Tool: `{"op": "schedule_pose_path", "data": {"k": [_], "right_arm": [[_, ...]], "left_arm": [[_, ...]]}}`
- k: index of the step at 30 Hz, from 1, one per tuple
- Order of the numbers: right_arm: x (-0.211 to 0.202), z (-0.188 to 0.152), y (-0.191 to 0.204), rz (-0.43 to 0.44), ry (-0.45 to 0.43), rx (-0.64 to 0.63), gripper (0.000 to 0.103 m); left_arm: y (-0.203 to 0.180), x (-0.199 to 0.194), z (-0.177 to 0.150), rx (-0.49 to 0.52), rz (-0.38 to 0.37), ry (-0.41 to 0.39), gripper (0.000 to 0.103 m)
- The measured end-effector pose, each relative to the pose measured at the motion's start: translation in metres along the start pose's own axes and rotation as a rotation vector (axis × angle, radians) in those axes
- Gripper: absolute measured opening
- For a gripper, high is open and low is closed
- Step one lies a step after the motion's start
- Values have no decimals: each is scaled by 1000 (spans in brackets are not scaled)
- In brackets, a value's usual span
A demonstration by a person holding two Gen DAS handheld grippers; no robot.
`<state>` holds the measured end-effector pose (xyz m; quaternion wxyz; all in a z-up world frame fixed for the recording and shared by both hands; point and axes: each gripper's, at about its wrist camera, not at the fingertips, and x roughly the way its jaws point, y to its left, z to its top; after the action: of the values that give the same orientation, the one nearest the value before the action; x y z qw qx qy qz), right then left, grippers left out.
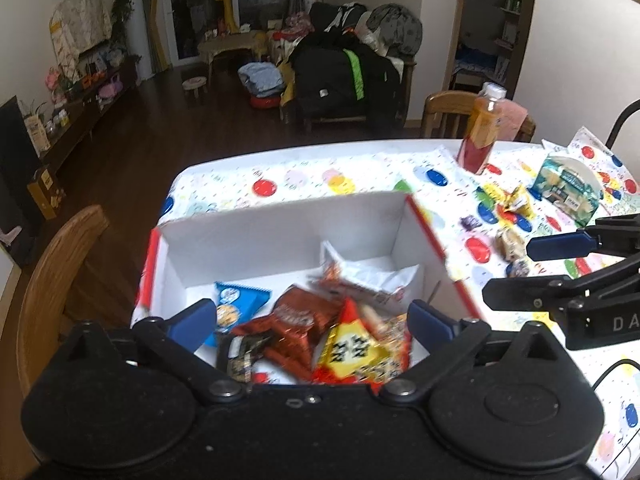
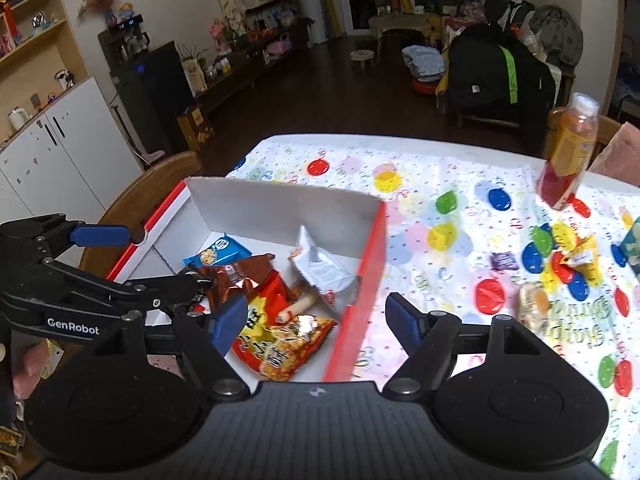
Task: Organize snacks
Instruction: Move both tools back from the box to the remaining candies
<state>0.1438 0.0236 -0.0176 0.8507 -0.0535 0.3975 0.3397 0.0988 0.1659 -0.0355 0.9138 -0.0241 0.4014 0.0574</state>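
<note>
Behind the bench lies a dim living room with dark wood flooring, low shelves along the left and a dark sofa heaped with clothes in the upper middle of both views.

Lower centre of the left wrist view, the left tool (image 1: pixel 312 316) hangs with its blue-padded fingers spread apart and nothing between them, poised over the white cardboard box with red outer trim (image 1: pixel 280 216). Below it the box already holds several snacks: a blue cookie packet (image 1: pixel 236 304), a brown foil bag (image 1: pixel 296 316), a red-and-yellow crinkly snack bag (image 1: pixel 360 352) and a crumpled white wrapper (image 1: pixel 372 276).

The right tool (image 2: pixel 312 320), in the lower middle of the right wrist view, is likewise spread wide and empty, straddling the box's red right-hand wall.

Further out, to the right on the white balloon-print tablecloth (image 2: pixel 440 184), loose items wait: a small purple candy (image 2: pixel 503 261), yellow wrapped sweets (image 2: pixel 580 258), a pale round wrapped cake (image 2: pixel 534 304), and a green-and-white snack pack (image 1: pixel 568 188). A tall orange-and-red drink bottle (image 2: pixel 568 156) stands at the far right.

By my estimate the sorting is roughly half done; the scattered pieces remain to be collected.
</note>
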Motion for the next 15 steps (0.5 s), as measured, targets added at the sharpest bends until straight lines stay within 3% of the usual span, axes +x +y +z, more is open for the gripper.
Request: {"op": "schedule_pose_path", "data": {"k": [4,7,15], "right_arm": [[-17,-6,-18,-18,-17,-2,77],[-29,-14,-37,-12,-27,17,83],[-52,-33,-98,-56,-17,53,83]], "left_arm": [[-23,-1,6,15,-15,-18,102],[-41,1,8,21,-31,-27,102],[-95,13,15,24,-63,-24,102]]}}
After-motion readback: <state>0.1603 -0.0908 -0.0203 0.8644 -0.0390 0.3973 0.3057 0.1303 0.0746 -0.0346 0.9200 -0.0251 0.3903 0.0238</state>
